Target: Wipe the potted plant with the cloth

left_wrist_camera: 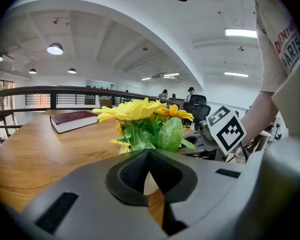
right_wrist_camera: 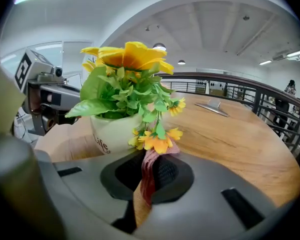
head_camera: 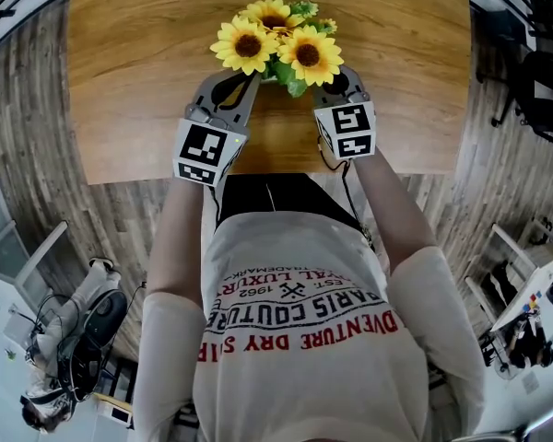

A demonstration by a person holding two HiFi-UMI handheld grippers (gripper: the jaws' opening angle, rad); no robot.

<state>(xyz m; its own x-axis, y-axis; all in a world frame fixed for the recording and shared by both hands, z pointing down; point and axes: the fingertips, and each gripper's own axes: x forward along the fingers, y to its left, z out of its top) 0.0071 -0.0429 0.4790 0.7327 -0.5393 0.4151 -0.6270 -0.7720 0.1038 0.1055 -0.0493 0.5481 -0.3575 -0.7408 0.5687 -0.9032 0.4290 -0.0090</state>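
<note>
**First:** Nearest to us is our own printed T-shirt (head_camera: pixel 295 320), filling the bottom of the head view. What do we hold out beyond it?

**Second:** We hold both tools over the near edge of the wooden table (head_camera: pixel 120 72), one at each side of the potted plant (head_camera: pixel 276 44). From above, its sunflowers cover both sets of tips.

**First:** How does our left gripper (left_wrist_camera: pixel 149 156) stand?

**Second:** Its jaws are pressed together with nothing between them. We see the white pot (left_wrist_camera: pixel 150 183) just beyond them and green leaves above. A dark red book (left_wrist_camera: pixel 74 120) lies well apart, farther along the table.

**First:** And our right gripper (right_wrist_camera: pixel 151 160)?

**Second:** It pinches a reddish cloth (right_wrist_camera: pixel 148 179). The cloth stands up between the pads, right up to the small yellow blossoms (right_wrist_camera: pixel 157 141) drooping beside the pot. Whether cloth and petals touch, we cannot tell.
</note>
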